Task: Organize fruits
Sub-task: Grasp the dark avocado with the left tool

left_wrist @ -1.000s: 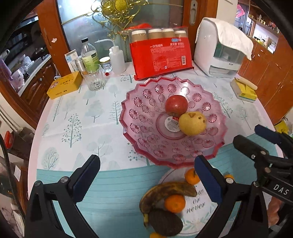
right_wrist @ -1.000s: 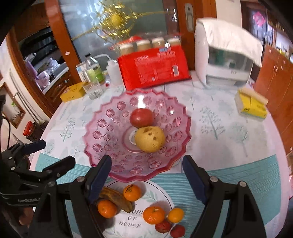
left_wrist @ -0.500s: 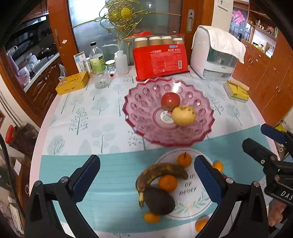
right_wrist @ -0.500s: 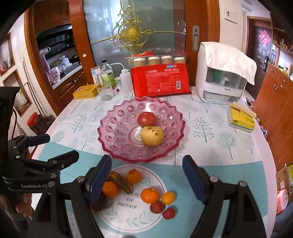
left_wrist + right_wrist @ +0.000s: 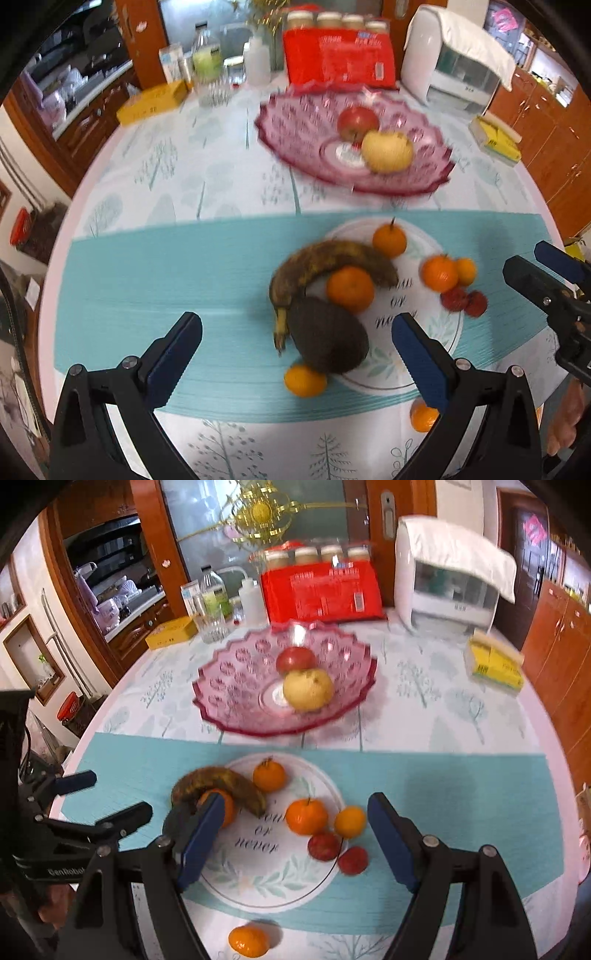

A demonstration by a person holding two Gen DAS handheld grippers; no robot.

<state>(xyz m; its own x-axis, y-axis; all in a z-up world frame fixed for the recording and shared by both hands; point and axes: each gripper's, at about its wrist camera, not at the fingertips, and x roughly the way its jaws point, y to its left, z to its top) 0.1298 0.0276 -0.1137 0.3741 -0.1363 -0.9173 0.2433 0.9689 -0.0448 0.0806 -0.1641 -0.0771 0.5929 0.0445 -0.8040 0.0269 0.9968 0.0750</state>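
A pink glass bowl [image 5: 295, 147] [image 5: 229, 686] holds a red apple [image 5: 357, 121] [image 5: 295, 658] and a yellow pear [image 5: 387, 151] [image 5: 308, 688]. Nearer, a white printed plate [image 5: 436, 332] [image 5: 266, 882] carries a browned banana [image 5: 325, 258] [image 5: 218, 777], a dark avocado [image 5: 327, 339], several oranges [image 5: 350, 288] [image 5: 306, 816] and two small red fruits [image 5: 324, 845]. Loose oranges [image 5: 304, 380] [image 5: 248, 939] lie on the cloth. My left gripper [image 5: 295, 350] hangs open above the avocado. My right gripper [image 5: 295, 838] stands open over the plate's right side. Neither holds anything.
At the table's back stand a red cup pack [image 5: 321, 592], a white appliance [image 5: 447, 583], bottles [image 5: 212, 598], a glass, and yellow boxes [image 5: 171, 631] [image 5: 493, 664]. A teal band [image 5: 166, 288] crosses the tree-print cloth. Wooden cabinets [image 5: 561, 635] stand at the right.
Both grippers have drawn back from the pink bowl toward the plate and sunk lower. The plate fruits now sit between the fingers. Both stay open.
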